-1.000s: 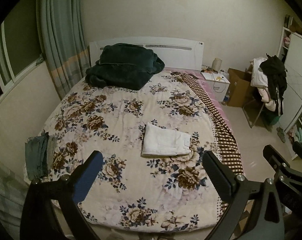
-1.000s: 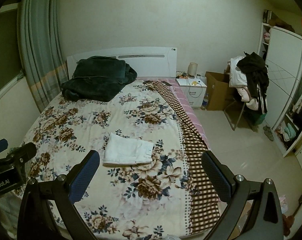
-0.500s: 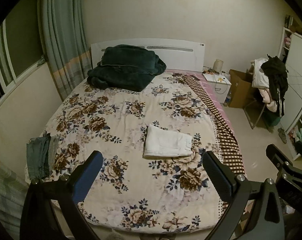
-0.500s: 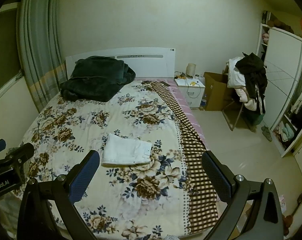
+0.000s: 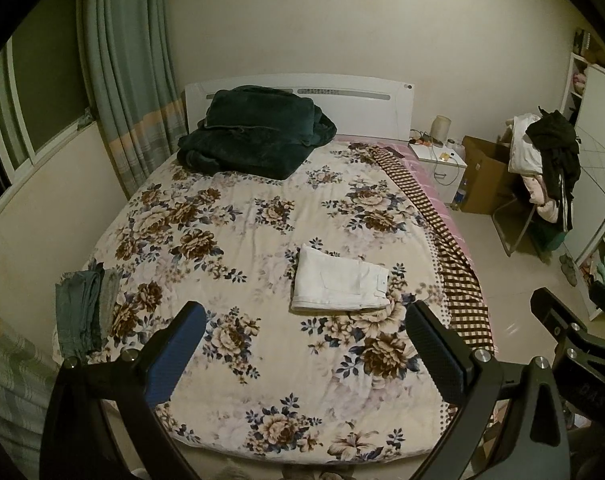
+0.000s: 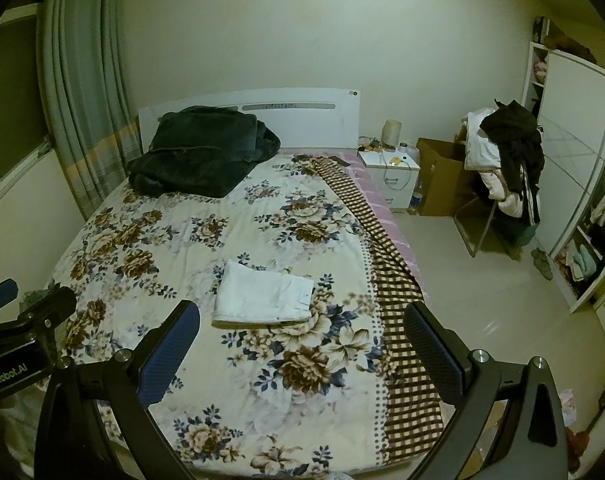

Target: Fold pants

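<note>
White pants folded, both claws standing off

White cotton pants (image 5: 339, 283) lie as a neat flat rectangle near the middle of the floral quilted bed (image 5: 230, 248), where the spread gives a broad, soft surface for pressing folds. Left claw (image 5: 304, 344) and right claw (image 6: 300, 346) hang above the foot of the bed, well apart from the garment, each with its jaws spread wide and holding nothing. I judge the folding done, so neither needs a grip. A grey-green folded garment (image 5: 84, 308) sits at the bed's left edge, a dark green plush blanket (image 5: 254, 136) against the headboard, both out of the way.
</note>
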Motion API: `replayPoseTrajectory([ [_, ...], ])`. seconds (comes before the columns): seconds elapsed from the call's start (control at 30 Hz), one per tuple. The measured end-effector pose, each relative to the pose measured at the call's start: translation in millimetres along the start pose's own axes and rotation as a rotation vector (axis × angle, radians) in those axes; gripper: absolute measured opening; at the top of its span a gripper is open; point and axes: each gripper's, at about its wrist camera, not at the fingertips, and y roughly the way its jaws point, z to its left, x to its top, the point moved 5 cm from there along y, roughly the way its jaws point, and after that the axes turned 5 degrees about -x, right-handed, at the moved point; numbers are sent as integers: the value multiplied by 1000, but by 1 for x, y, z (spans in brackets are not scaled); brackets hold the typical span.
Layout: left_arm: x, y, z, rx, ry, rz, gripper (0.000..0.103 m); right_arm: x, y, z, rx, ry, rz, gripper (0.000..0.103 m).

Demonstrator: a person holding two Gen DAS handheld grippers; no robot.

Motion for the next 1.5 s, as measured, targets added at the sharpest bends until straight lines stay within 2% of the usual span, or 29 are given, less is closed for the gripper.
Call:
replayPoseTrajectory([
  [1.5, -13, -1, 3, -7, -3, 15, 102, -10, 11, 6, 44, -18, 35, 103],
])
